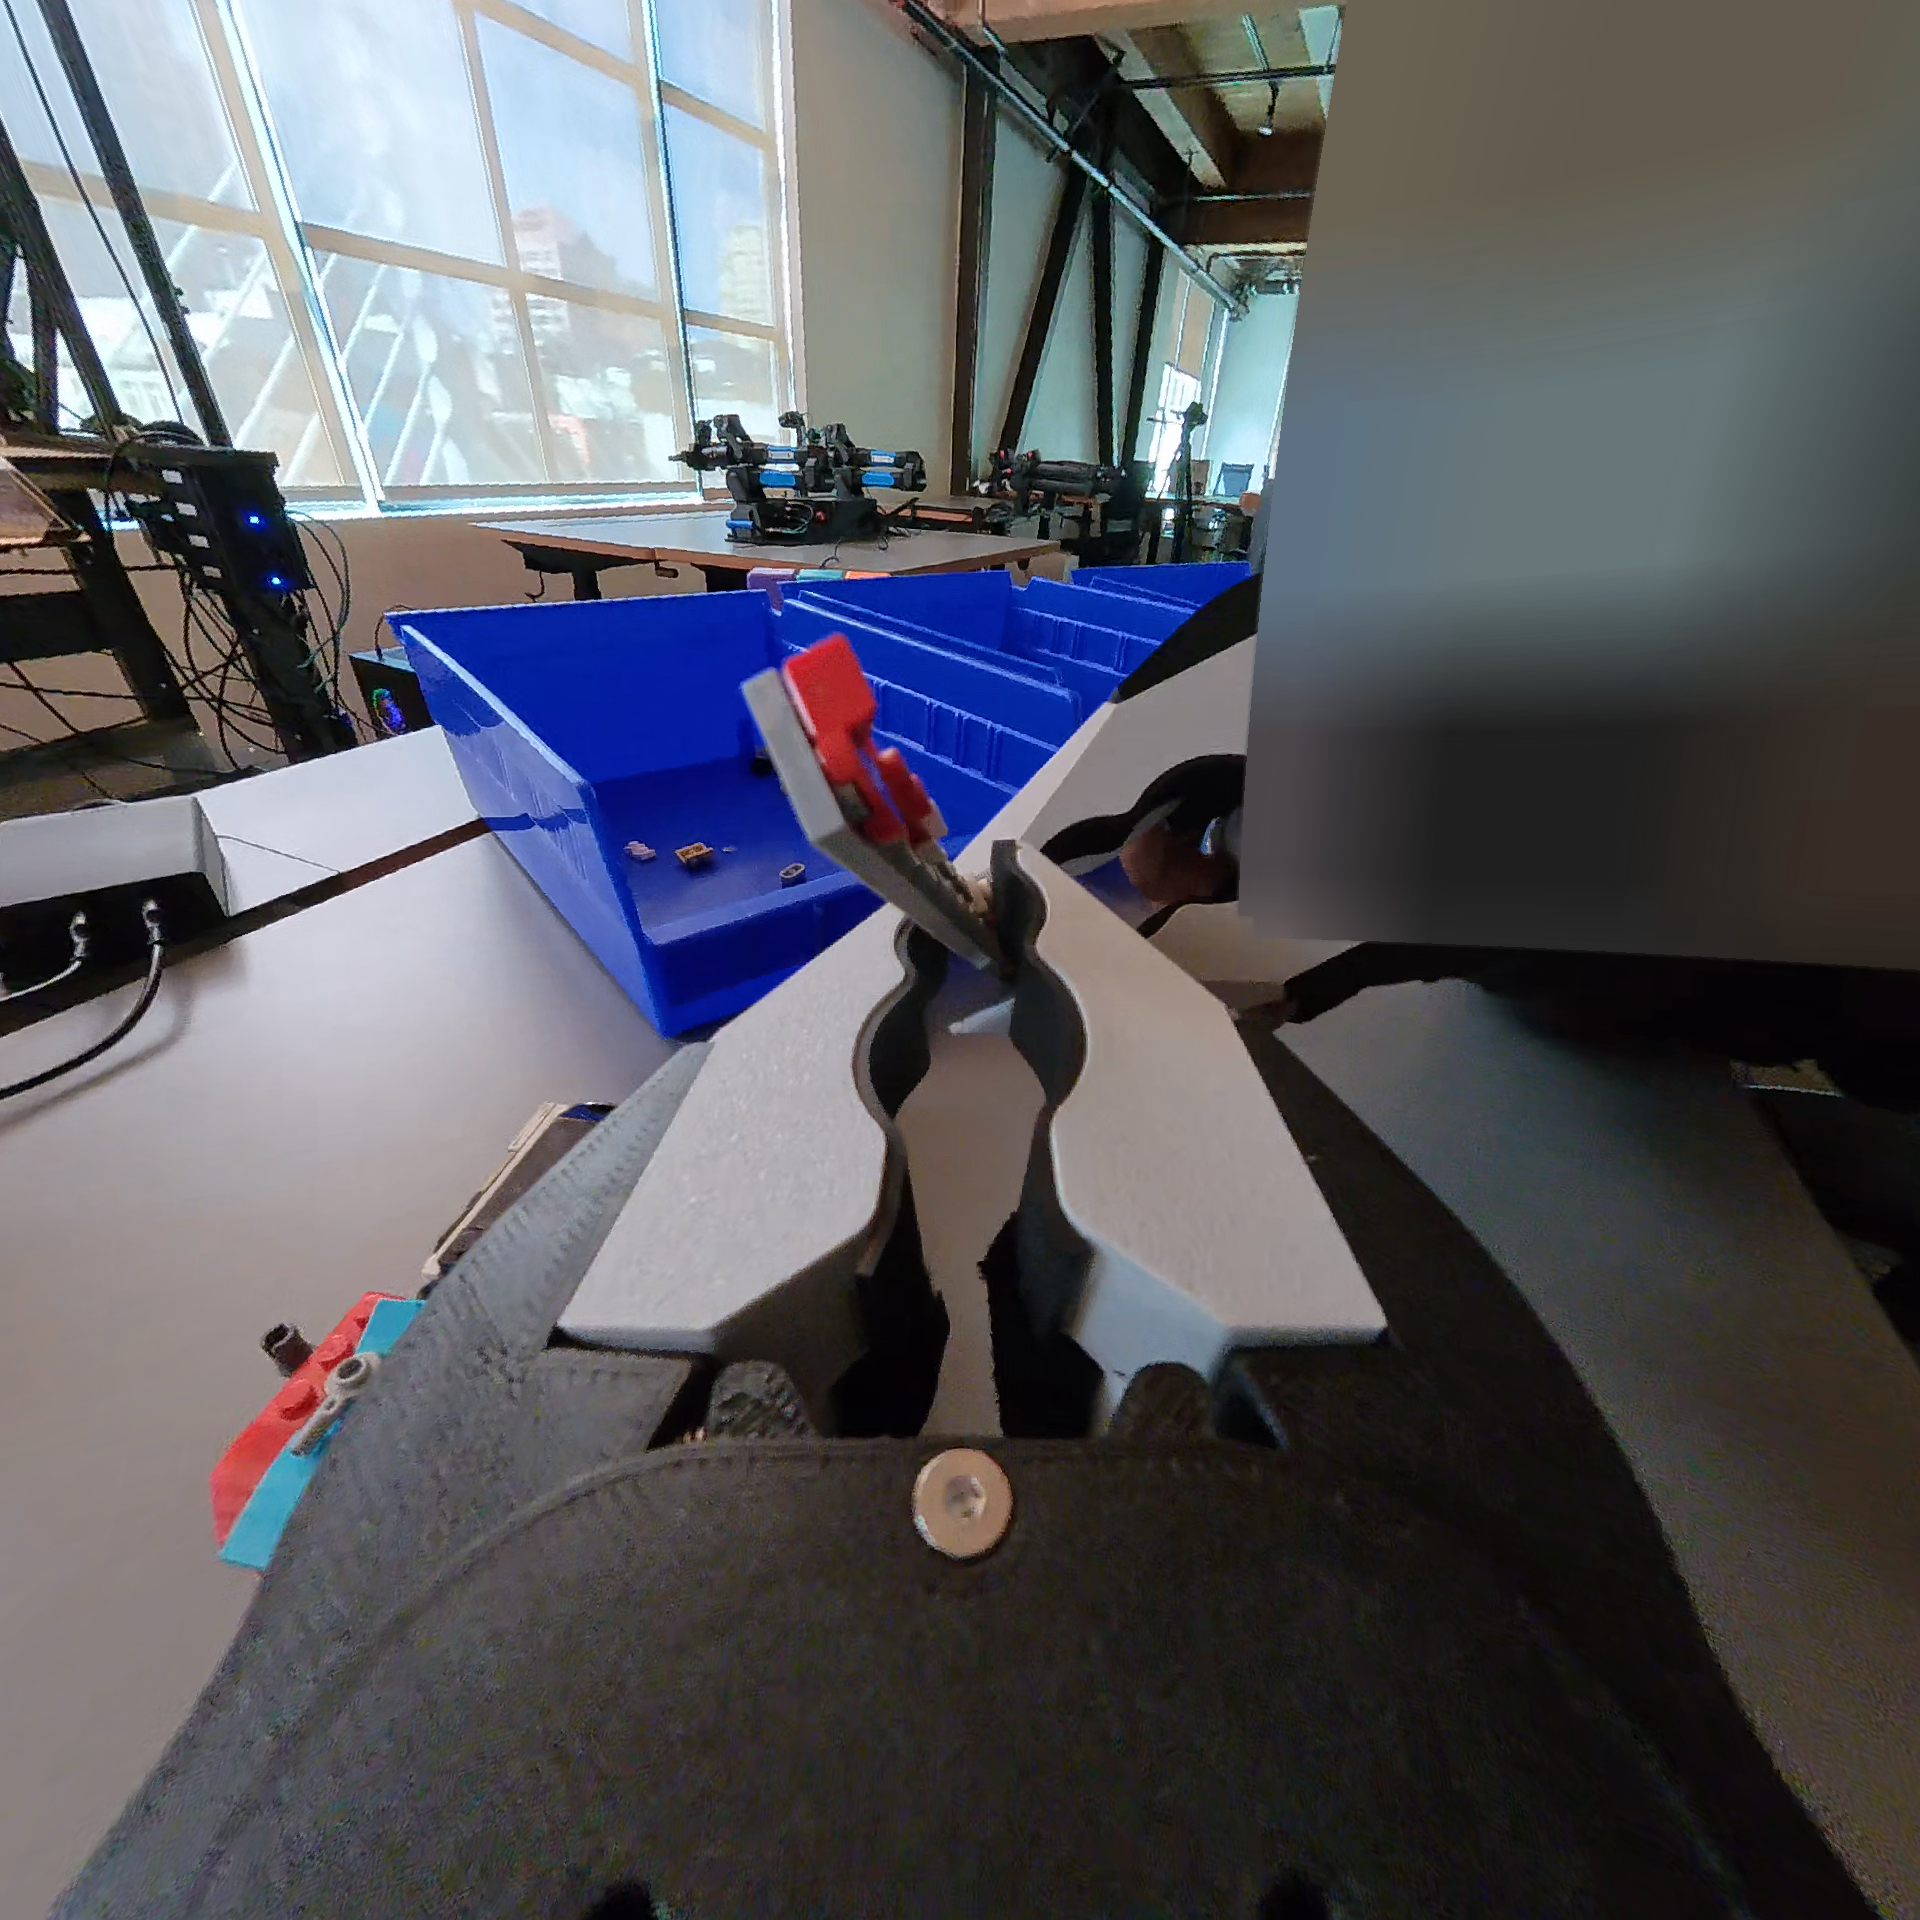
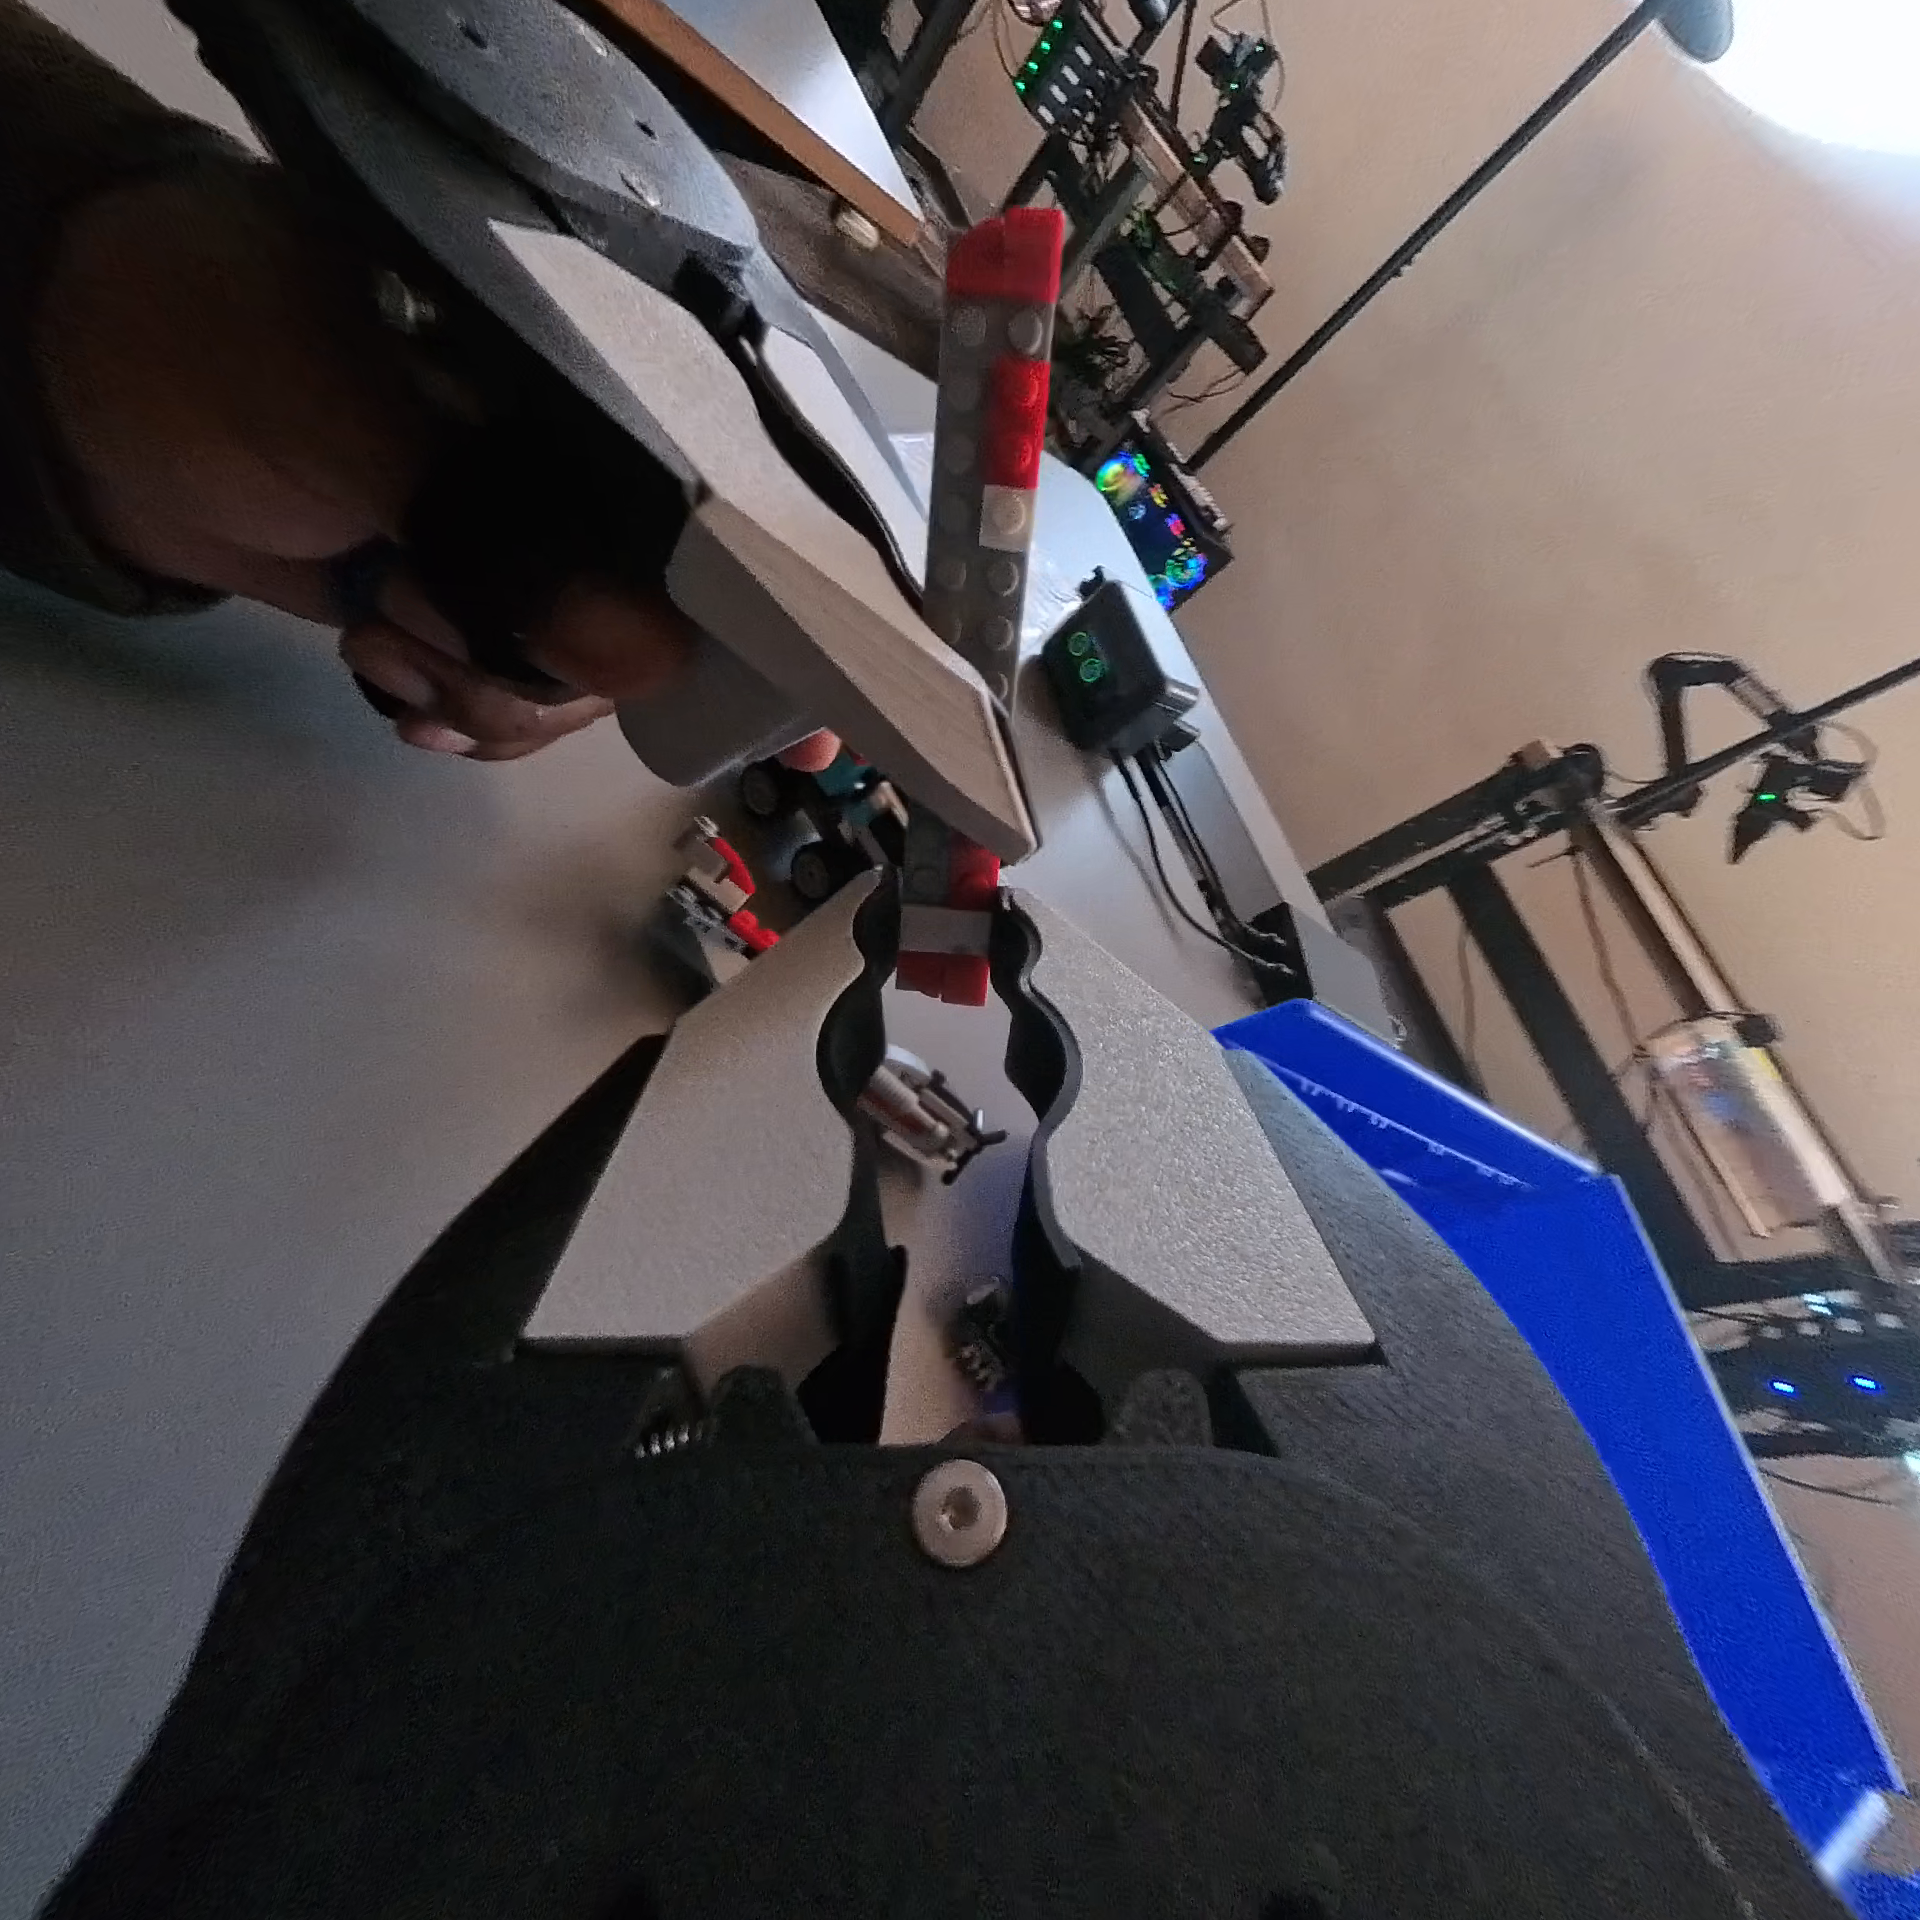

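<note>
L tool (image 1: 971, 940) pinches the lower end of a grey brick strip w/ red pieces (image 1: 831, 758); R tool (image 2: 940, 940) pinches that strip's end too, above desk (image 1: 312, 1091), just beside blue bin (image 1: 582, 748).

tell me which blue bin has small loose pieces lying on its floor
The nearest blue bin, at the left end of the row, just beyond the left gripper. A few small pieces lie on its floor; the bins behind show only ribbed walls.

The long grey studded brick strip with red bricks (image 2: 987, 540) is partly hidden behind the left tongs (image 2: 1023, 831), and the small brick bits in the blue plastic bin (image 1: 540, 748) are too tiny to identify.
</note>
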`<state>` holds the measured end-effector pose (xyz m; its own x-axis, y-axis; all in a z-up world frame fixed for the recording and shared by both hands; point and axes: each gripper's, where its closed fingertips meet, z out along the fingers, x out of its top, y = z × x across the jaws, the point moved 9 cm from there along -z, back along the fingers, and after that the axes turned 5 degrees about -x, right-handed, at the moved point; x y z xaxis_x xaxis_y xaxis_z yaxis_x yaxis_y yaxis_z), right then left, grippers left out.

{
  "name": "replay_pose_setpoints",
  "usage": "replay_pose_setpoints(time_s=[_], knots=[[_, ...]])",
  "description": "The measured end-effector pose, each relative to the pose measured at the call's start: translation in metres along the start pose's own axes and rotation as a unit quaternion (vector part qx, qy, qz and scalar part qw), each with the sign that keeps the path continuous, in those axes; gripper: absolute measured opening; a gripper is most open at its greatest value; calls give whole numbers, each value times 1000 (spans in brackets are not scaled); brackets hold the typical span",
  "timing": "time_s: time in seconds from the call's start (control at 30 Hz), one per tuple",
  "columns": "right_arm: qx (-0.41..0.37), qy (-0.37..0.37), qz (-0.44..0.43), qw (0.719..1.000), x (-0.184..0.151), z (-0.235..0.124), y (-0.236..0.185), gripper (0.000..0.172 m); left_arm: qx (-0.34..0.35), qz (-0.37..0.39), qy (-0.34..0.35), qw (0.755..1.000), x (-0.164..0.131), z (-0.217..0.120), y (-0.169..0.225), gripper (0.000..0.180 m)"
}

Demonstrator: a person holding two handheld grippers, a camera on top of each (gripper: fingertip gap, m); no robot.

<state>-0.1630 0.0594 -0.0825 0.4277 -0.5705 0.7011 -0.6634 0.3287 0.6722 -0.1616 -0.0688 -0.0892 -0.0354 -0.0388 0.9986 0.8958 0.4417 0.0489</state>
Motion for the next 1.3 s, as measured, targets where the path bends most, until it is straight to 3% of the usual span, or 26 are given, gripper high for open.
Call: replay_pose_setpoints(time_s=[0.5, 0.97, 1.07, 1.17, 1.23, 1.3], knots=[[118, 16, 120, 986, -8, -2, 14, 16, -20, 26, -4, 999, -1, 1, 3, 10], [53, 5, 67, 996, -12, -2, 17, 17, -15, -137, 22, 990, -9, -2, -19, 10], [4, 17, 81, 997, -12, -16, 33, 17, -5, -159, 29, 987, -10, -5, -25, 10], [-100, 3, 116, 988, -25, -47, 65, 16, -1, -161, 21, 987, -11, -4, -25, 10], [-211, -39, 142, 966, -48, -84, 96, 16, 0, -161, 18, 987, -11, -4, -25, 10], [-318, -96, 175, 927, -80, -128, 125, 17, -1, -164, 19, 986, -10, -3, -24, 10]])
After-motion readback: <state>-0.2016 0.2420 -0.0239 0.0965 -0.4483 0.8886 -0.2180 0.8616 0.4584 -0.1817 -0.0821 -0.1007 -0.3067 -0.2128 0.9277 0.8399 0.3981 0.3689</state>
